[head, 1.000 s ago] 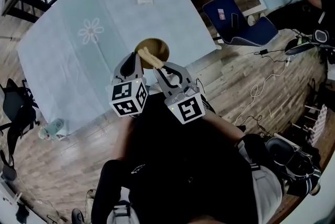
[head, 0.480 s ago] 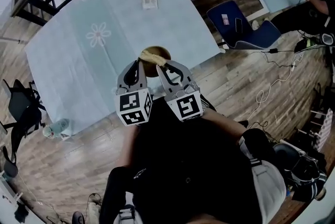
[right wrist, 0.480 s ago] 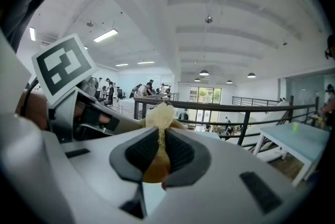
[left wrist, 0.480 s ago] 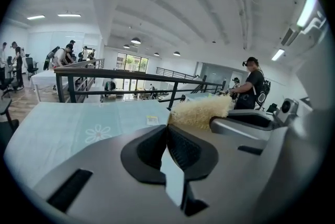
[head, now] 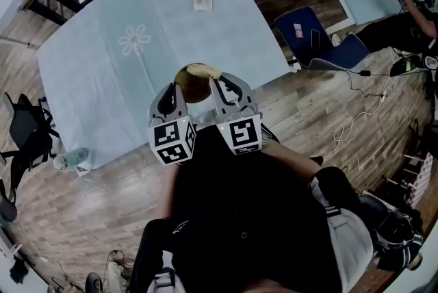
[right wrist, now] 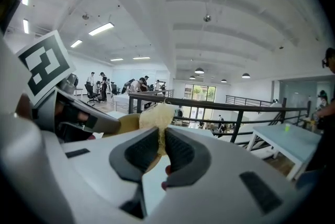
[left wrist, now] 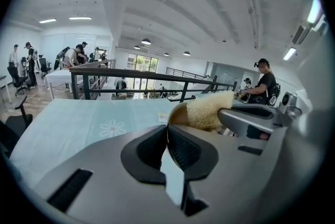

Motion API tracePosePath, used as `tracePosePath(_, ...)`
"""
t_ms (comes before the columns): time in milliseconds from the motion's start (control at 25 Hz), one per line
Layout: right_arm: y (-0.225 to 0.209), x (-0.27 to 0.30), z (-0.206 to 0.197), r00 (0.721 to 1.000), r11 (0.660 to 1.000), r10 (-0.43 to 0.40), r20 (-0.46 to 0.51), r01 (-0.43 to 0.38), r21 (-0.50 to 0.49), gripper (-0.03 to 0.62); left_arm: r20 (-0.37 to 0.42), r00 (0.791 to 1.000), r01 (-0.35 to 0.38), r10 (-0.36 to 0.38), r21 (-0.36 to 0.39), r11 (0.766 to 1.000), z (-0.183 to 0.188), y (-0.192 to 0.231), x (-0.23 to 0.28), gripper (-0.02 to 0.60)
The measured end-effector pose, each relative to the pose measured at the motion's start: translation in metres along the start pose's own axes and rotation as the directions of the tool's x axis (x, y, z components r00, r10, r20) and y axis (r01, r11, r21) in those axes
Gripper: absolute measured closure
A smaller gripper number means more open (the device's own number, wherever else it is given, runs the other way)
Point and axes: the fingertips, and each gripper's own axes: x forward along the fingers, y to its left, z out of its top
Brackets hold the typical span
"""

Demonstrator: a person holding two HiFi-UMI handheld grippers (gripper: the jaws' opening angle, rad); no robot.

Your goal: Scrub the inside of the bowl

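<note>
We're scrubbing w/ both tools: our left gripper is pinching the rim of the brown round bowl, jaws shut tight on its thin edge. Our right gripper is clamping the pale beige fibrous scrub pad, jaws closed on its lower part w/ the fluffy top sticking out. To do this well, we're thinking the pad needs pressing flat against the inner wall and sweeping in circles from rim down to base. Meanwhile the left side should be bracing hard so the bowl isn't twisting out of a one-point pinch. Turning the bowl bit by bit should be bringing fresh wall under the pad. The two tools are sitting v. close together, so we're watching they aren't knocking. The bowl is sitting between the two grippers, just in front of us, over the near edge of the table w/ the pale blue cloth. We can't tell whether it's touching the cloth, though it's looking lifted. It's looking smooth and thin-walled, brown to tan depending on the view, apparently tipped toward the pad, which is lying at its far rim. No suds or dirt are showing.
</note>
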Motion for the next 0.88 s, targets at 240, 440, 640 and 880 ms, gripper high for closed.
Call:
tracePosePath(240,0.015,0.005,0.007,0.996,0.997,0.077,0.037,-0.078,0.016,0.549,0.037,0.993,-0.113,0.114,-0.036,0.993,0.006,0.026,-0.008,0.557)
tracePosePath(440,0.061,0.004,0.012,0.951,0.953,0.302,0.067,-0.302,-0.007,0.549,0.040,0.983,-0.178,0.182,-0.091,0.980,-0.001,0.049,-0.022,0.557)
tracePosePath(640,0.081,0.003,0.008,0.912,0.914,0.406,0.058,-0.406,-0.014,0.549,0.072,0.985,-0.149,0.156,-0.087,0.985,0.003,0.039,-0.021,0.557)
tracePosePath(880,0.077,0.006,-0.002,0.921,0.920,0.389,0.027,-0.390,0.028,0.551,0.097,0.994,-0.054,0.058,-0.039,0.998,0.014,0.016,-0.012,0.557)
